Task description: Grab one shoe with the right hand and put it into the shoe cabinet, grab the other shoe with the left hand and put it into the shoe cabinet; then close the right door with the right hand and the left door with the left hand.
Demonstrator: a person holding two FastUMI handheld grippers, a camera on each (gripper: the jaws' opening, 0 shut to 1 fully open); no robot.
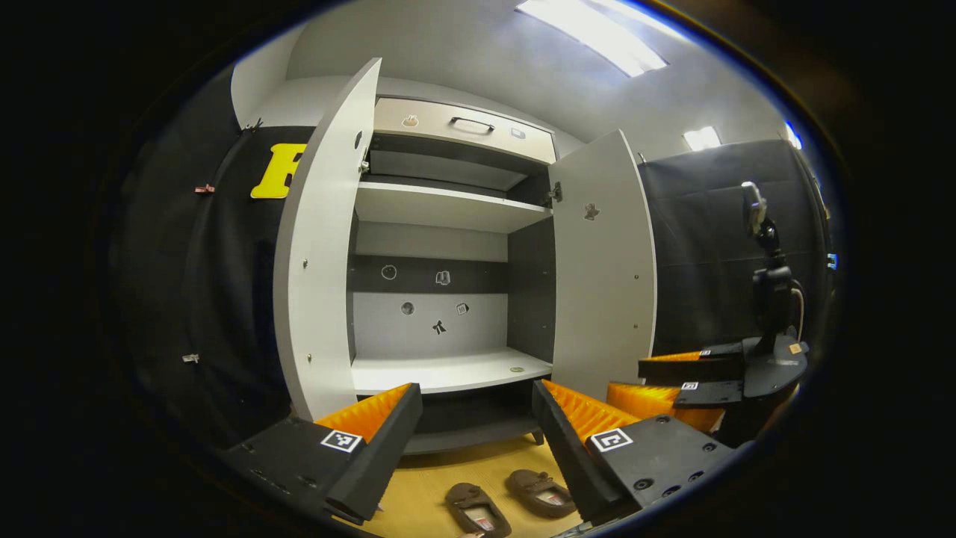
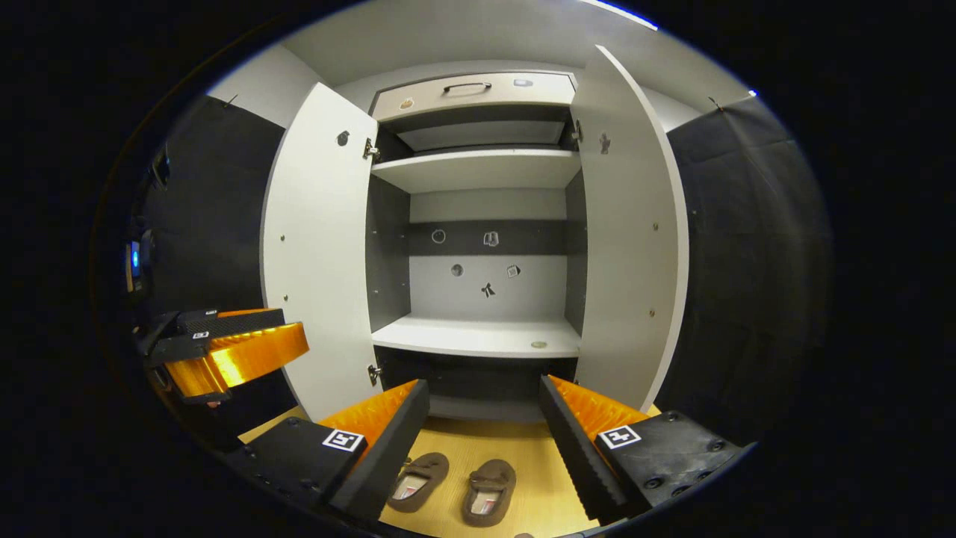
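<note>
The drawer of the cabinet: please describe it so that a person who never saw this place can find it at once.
Find the tall shoe cabinet standing with both doors swung open. Look above its open shelves to the very top, where the drawer closes off the front. Unlike the shelves below, it is a shut pale panel with a dark handle at its middle.

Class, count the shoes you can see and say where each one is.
2. Both lie on the floor before the open cabinet: the left shoe and the right shoe, side by side. None on the shelves.
</note>
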